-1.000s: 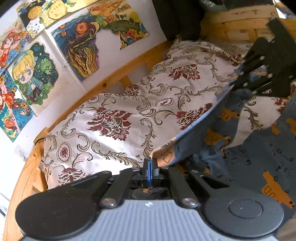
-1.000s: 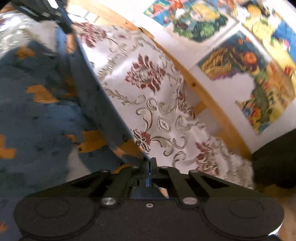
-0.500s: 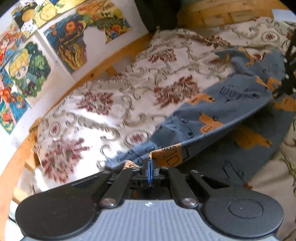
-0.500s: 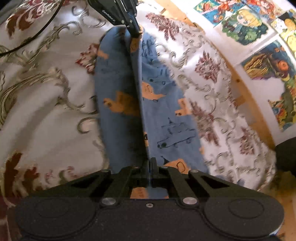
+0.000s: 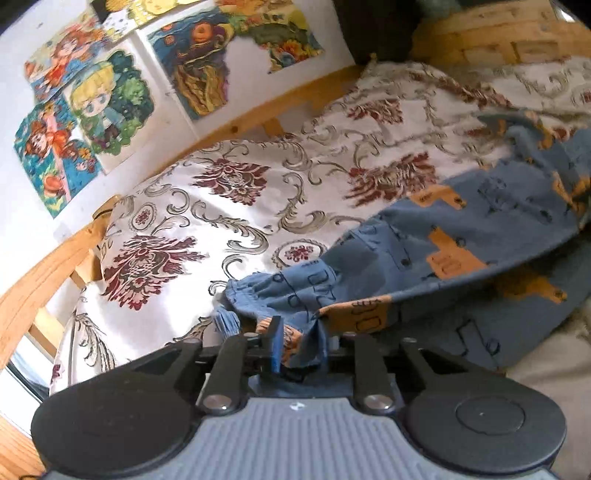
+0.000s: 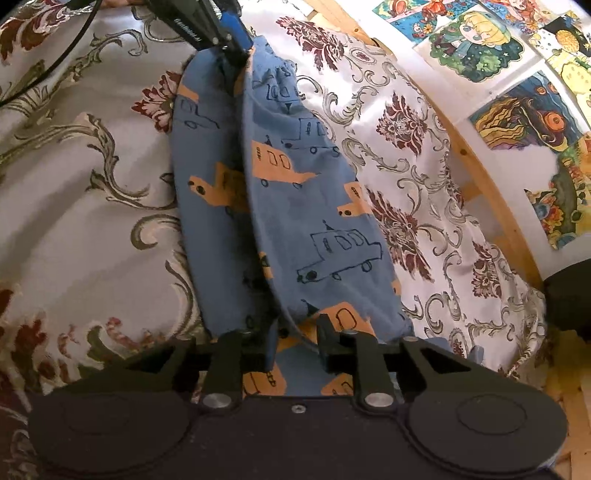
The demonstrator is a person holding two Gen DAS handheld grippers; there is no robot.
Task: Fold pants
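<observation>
Left wrist view: left gripper (image 5: 297,345) has its jaws parted, with a bunched edge of the blue cotton pants with orange and outlined vehicle prints (image 5: 461,236) lying loose between the fingers, not pinched. The pants run from the gripper toward the right edge of the bed, folded lengthwise, top layer over a shadowed lower one. They lie on the cream bedspread with maroon floral and grey scroll pattern (image 5: 229,206). Behind it are the wooden bed rail (image 5: 258,110) and colourful cartoon drawings taped to the white wall (image 5: 96,110). The right gripper is out of this view.

Right wrist view: right gripper (image 6: 295,345) is open too, fingers spread, pants fabric beneath and between them, unclamped. Only this view shows both tools: the left gripper sits at the far end of the pants near the top edge, its blue finger pad (image 6: 234,27) touching the cloth. A black cable (image 6: 48,70) crosses the bedspread at top left.
</observation>
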